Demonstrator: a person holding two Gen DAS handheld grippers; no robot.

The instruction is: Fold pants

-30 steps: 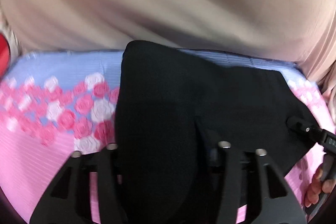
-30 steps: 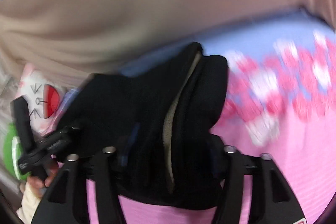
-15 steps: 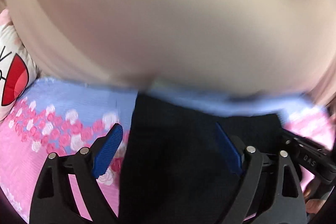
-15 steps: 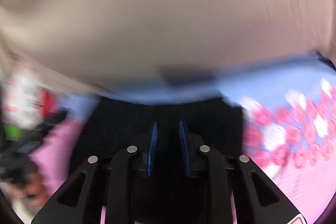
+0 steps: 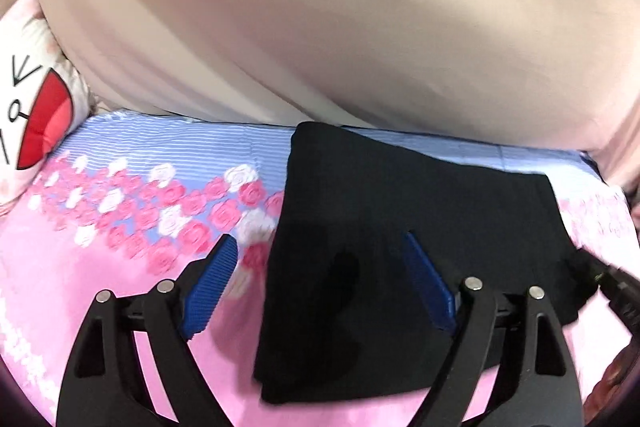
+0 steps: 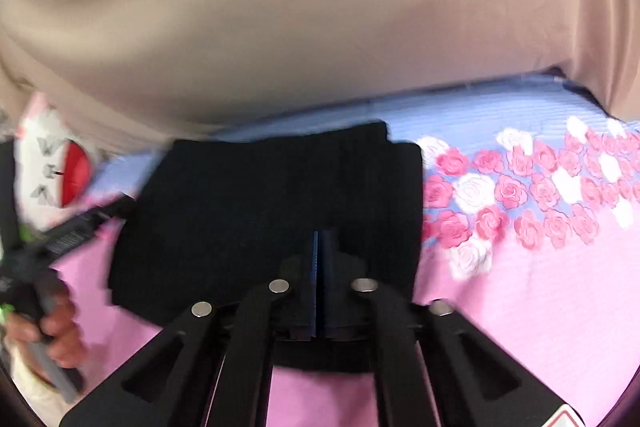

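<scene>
Item: black pants, lying folded into a compact rectangle on the bed, over the pink-and-blue rose-print sheet, near the beige curtain at the far edge.

Fold state: layered edges show on the right side in my right wrist view, where one upper layer sits a little back from the one beneath; the outline looks fairly square, so I judge the folding largely done.

Left hand-held gripper: wide apart, blue pads bare, nothing between them; it hovers over the near left part of the pants, one finger over the sheet, the other over the cloth.

Right hand-held gripper: pads pressed together, no cloth visibly caught between them; it sits over the near edge of the pants. Whether the tips press on the fabric I cannot tell.

Step in hand: I judge this as release and check after a fold, both tools free of the cloth.

Next move calls for: either a light press to flatten the stack and square the offset layers, or, if one more fold is wanted, pinching the two near corners together.

Containers: none in view; nothing is held in anything.

Other: cartoon-face pillow at the far left of the bed, apart from the pants.
</scene>
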